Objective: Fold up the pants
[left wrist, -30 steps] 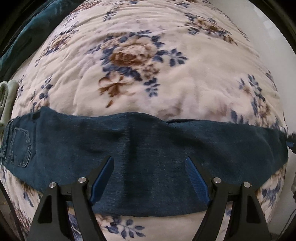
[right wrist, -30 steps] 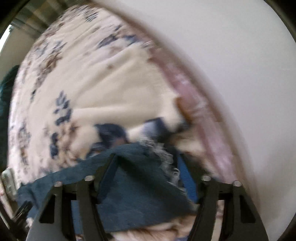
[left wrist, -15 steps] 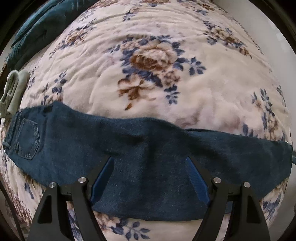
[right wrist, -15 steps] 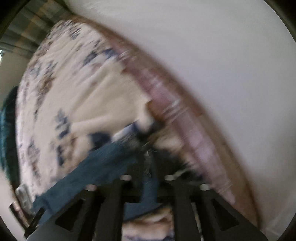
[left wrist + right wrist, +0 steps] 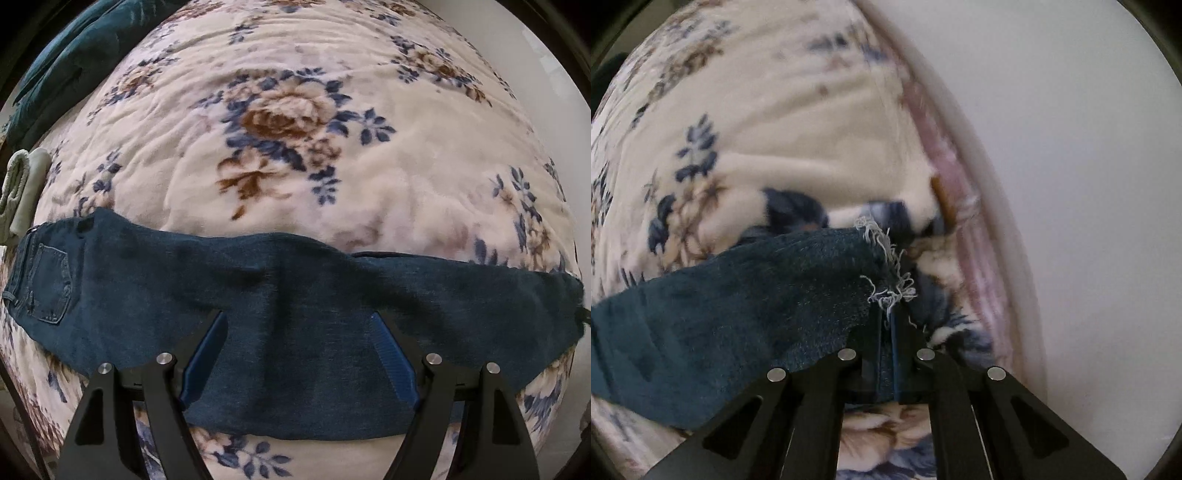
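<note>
We judge the fold to be about a third done. The jeans [image 5: 295,332] already lie folded lengthwise, one leg on the other, as a single long band across the flowered blanket [image 5: 295,147]; what is left is to bring the cuff end over toward the waist, perhaps once more after that, and to smooth the stack.

Our right gripper [image 5: 886,314] has just closed its jaws, and they now stand pinched together on the frayed cuff [image 5: 886,266] of the jeans, with a strip of denim showing between the blue pads [image 5: 896,354]. From that grip the leg trails away to the gripper's left, its edge slightly lifted off the blanket (the view is blurred, so we cannot tell how much cloth is caught). Just beyond the fingertips and to their right runs the blanket's pink border [image 5: 945,206], with a pale wall [image 5: 1071,184] past it.

Our left gripper [image 5: 299,354] hangs over the middle of the band, pointing down, jaws wide apart and holding nothing; the denim lies flat beneath and between the pads. The back pocket [image 5: 51,280] and waist sit far to this gripper's left, the cuff end far to its right.

So the first crosswise fold is only begun: the cuff is gripped, not yet carried over.
</note>
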Demonstrator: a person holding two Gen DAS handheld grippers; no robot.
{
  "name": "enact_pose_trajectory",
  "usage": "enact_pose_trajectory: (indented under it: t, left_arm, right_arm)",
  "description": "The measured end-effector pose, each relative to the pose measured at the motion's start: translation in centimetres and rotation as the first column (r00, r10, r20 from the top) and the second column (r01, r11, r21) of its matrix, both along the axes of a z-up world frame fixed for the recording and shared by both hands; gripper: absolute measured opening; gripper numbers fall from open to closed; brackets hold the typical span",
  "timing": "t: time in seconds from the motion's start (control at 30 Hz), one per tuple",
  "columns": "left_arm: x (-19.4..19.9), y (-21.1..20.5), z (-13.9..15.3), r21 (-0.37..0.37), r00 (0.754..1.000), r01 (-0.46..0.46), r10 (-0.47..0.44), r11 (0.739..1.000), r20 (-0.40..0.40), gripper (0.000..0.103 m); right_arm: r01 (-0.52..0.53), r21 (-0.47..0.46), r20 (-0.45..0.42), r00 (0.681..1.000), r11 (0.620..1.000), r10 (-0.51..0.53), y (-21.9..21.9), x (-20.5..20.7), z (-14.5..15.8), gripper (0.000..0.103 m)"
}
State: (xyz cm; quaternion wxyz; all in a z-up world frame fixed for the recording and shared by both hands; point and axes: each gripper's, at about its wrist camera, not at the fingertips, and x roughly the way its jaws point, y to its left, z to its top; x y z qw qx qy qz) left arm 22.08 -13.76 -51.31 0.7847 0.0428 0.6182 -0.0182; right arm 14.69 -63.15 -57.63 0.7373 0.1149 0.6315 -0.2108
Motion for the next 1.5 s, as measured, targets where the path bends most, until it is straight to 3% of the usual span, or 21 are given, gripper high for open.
enact_pose_trajectory:
  t: [0.13, 0.2, 0.27, 0.43, 0.53, 0.6, 0.67, 0.7, 0.73, 0.83, 0.93, 1.03, 1.13, 1.2, 1.3, 1.33, 1.4, 1.47, 1.5]
  left_arm:
    - [0.0, 1.4, 0.2, 0.006, 1.0, -0.023, 0.023, 1.0, 0.012, 0.079]
    - [0.0, 1.9, 0.1, 0.014, 1.0, -0.029, 0.028, 0.999, 0.01, 0.079]
    - [0.1, 2.3, -0.1, 0.012, 0.999, -0.039, 0.039, 0.999, 0.002, 0.079]
    - [1.2, 1.8, -1.1, -0.007, 0.999, -0.035, 0.035, 0.999, -0.004, 0.079]
    - [3.1, 0.7, -2.1, -0.029, 1.0, -0.029, 0.028, 0.999, -0.005, 0.079]
    - [4.9, -0.1, -3.5, 0.026, 1.0, -0.013, 0.013, 1.0, -0.009, 0.079]
    - [6.5, -0.1, -5.2, 0.085, 1.0, -0.014, 0.016, 0.996, -0.021, 0.079]
    - [7.2, 0.0, -5.9, 0.102, 0.999, -0.019, 0.023, 0.995, -0.038, 0.079]
    - [7.8, 0.3, -6.4, 0.102, 0.998, -0.024, 0.03, 0.994, -0.056, 0.079]
    - [8.3, 1.1, -5.0, 0.038, 0.997, -0.066, 0.068, 0.997, -0.048, 0.079]
    - [7.0, 1.1, -2.5, -0.04, 0.998, -0.054, 0.053, 0.998, -0.024, 0.079]
    - [5.1, 0.8, -0.9, -0.057, 1.0, -0.014, 0.014, 0.998, -0.005, 0.079]
    - [3.4, 1.2, -0.3, -0.048, 1.0, 0.009, -0.009, 0.999, -0.005, 0.079]
    - [2.6, 2.2, -0.5, -0.053, 1.0, 0.009, -0.01, 0.999, -0.022, 0.079]
    - [1.6, 3.5, -0.8, -0.065, 0.999, -0.023, 0.02, 0.998, -0.044, 0.079]
    - [1.5, 3.9, -1.0, -0.06, 0.999, -0.031, 0.029, 0.998, -0.047, 0.079]
    - [1.3, 5.0, -1.3, -0.048, 0.998, -0.047, 0.044, 0.998, -0.054, 0.079]
    - [1.2, 6.2, -1.2, -0.051, 0.997, -0.071, 0.068, 0.996, -0.047, 0.079]
    - [1.2, 6.9, -0.9, -0.053, 0.996, -0.084, 0.082, 0.995, -0.037, 0.079]
  right_arm:
    - [0.026, -0.065, 0.15, 0.989, 0.998, -0.016, 1.7, -1.9, 4.6, 0.004]
    - [0.054, -0.059, 0.176, 0.983, 0.997, -0.043, 1.4, -2.7, 5.3, 0.004]
    - [0.093, -0.051, 0.175, 0.981, 0.994, -0.082, 0.6, -3.2, 4.5, 0.003]
    - [0.197, 0.028, 0.052, 0.979, 0.98, -0.198, -2.6, -2.9, -0.4, 0.003]
    - [0.335, 0.155, 0.021, 0.94, 0.93, -0.342, -5.7, -3.8, -2.4, 0.003]
    - [0.405, 0.278, 0.03, 0.903, 0.871, -0.429, -7.4, -4.9, -2.3, 0.006]
    - [0.434, 0.31, 0.057, 0.88, 0.846, -0.472, -7.9, -6.3, -1.0, 0.026]
    - [0.438, 0.309, 0.072, 0.874, 0.844, -0.481, -7.8, -7.0, -0.3, 0.055]
    - [0.439, 0.319, 0.092, 0.868, 0.84, -0.488, -7.4, -7.9, 0.5, 0.071]
    - [0.423, 0.392, 0.108, 0.86, 0.817, -0.498, -5.6, -9.5, 1.5, 0.071]
    - [0.378, 0.547, 0.113, 0.851, 0.747, -0.513, -2.4, -10.3, -0.3, 0.071]
    - [0.372, 0.638, 0.108, 0.824, 0.674, -0.557, -0.7, -10.2, -3.5, 0.071]
    - [0.4, 0.725, 0.1, 0.745, 0.561, -0.66, -0.5, -10.0, -7.7, 0.073]
    - [0.384, 0.787, 0.141, 0.649, 0.483, -0.747, -1.1, -10.2, -9.0, 0.076]
    - [0.26, 0.865, 0.235, 0.547, 0.43, -0.804, -1.4, -9.9, -9.1, 0.076]
    - [0.245, 0.862, 0.258, 0.543, 0.444, -0.799, -1.3, -9.5, -9.2, 0.076]
    - [0.269, 0.84, 0.25, 0.577, 0.471, -0.777, -0.9, -8.5, -10.5, 0.074]
    - [0.316, 0.803, 0.253, 0.585, 0.504, -0.77, -0.6, -8.2, -10.1, 0.052]
    - [0.327, 0.786, 0.262, 0.592, 0.525, -0.762, -0.4, -8.2, -9.5, 0.017]
